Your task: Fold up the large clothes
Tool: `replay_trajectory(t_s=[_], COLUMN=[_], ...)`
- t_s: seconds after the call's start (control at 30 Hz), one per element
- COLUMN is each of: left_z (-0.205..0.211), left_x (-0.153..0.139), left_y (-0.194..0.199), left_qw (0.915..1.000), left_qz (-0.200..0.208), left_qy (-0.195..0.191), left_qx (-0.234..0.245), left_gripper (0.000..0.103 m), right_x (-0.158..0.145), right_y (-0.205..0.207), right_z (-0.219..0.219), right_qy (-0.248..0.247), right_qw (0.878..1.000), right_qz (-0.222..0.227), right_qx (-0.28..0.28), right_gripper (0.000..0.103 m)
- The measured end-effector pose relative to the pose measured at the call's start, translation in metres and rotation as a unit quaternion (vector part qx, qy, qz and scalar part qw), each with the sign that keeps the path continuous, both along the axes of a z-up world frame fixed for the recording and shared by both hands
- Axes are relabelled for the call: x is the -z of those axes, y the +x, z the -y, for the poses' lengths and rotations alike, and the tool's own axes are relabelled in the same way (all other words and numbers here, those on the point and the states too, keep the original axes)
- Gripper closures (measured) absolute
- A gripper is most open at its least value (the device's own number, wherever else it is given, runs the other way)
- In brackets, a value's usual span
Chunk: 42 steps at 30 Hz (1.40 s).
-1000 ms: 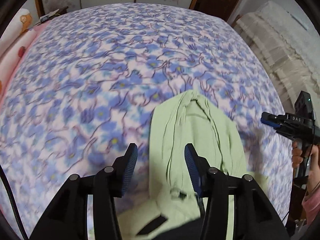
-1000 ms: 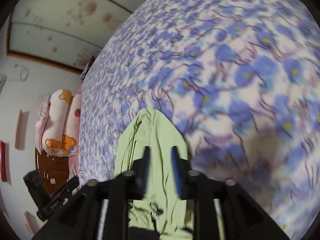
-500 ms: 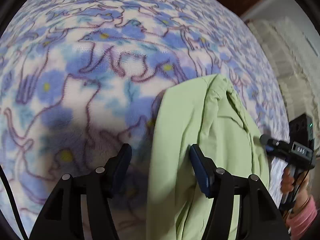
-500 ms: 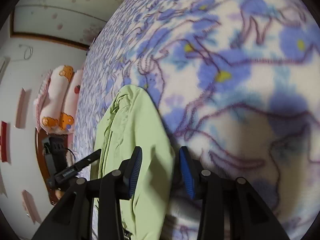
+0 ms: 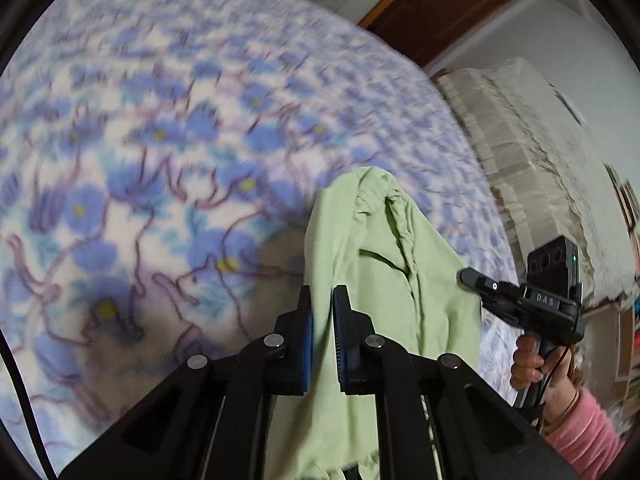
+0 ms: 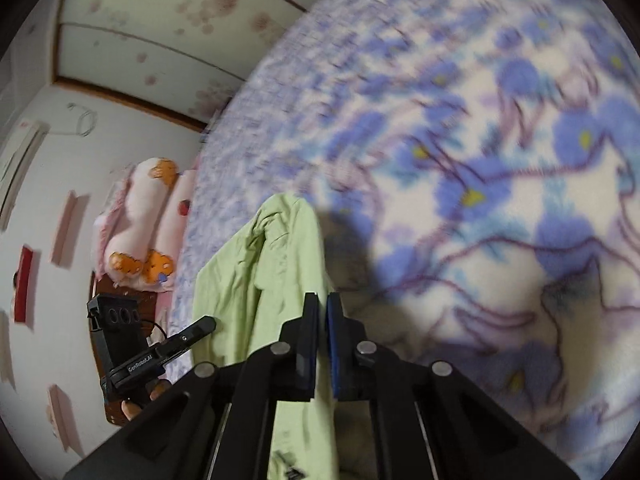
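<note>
Covering nearly all of both views, a fleece blanket (image 5: pixel 168 152) printed with blue flowers and purple vines lies over the bed, and on it rests one pale green garment (image 5: pixel 360 264), long and narrow, its far end bunched into folds. Both tongs have just been closing: the left tongs (image 5: pixel 322 312) are clenched on the garment's left edge, and the right tongs (image 6: pixel 322 316) are clenched on its right edge, cloth pinched between the blue pads of each. Only the left wrist view shows a brown wooden door (image 5: pixel 448 4), a piece of furniture under a cream lace cover (image 5: pixel 532 152) beside the bed, and a hand (image 5: pixel 532 364) in a pink sleeve (image 5: pixel 580 432) gripping the right tool's handle. Only the right wrist view shows wall panels with faded pink blossoms (image 6: pixel 168 16), a white wall, and two pillows (image 6: pixel 144 216) with orange bear prints at the bed's far end; fingertips (image 6: pixel 132 410) show beneath the left tool there. Motion blur softens both views.
</note>
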<state>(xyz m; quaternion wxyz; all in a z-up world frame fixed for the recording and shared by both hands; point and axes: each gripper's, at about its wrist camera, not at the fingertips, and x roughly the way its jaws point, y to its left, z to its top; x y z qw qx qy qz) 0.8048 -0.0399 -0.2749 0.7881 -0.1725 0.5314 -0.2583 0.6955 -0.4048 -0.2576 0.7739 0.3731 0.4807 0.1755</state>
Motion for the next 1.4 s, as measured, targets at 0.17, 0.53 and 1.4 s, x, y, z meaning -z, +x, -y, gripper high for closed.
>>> replay_trajectory(t_s=[0.17, 0.53, 1.4], left_z=[-0.03, -0.076, 0.058], left_x=[-0.066, -0.043, 0.051], left_y=[-0.052, -0.12, 0.009], left_qw=[0.9964, 0.9987, 0.9869], left_qz=[0.078, 0.014, -0.088], left_qy=[-0.028, -0.048, 0.027], left_qx=[0.018, -0.003, 0.132], left_gripper=[0.096, 0.092, 0.042], right_x=[-0.055, -0.088, -0.072], right_y=[-0.036, -0.106, -0.108], right_z=[-0.014, -0.045, -0.047], right_qy=[0.02, 0.015, 0.06], right_qw=[0.995, 0.985, 0.96], right_qz=[0.083, 0.124, 0.132], right_qx=[-0.056, -0.117, -0.241], right_gripper=[0.099, 0.1, 0.1])
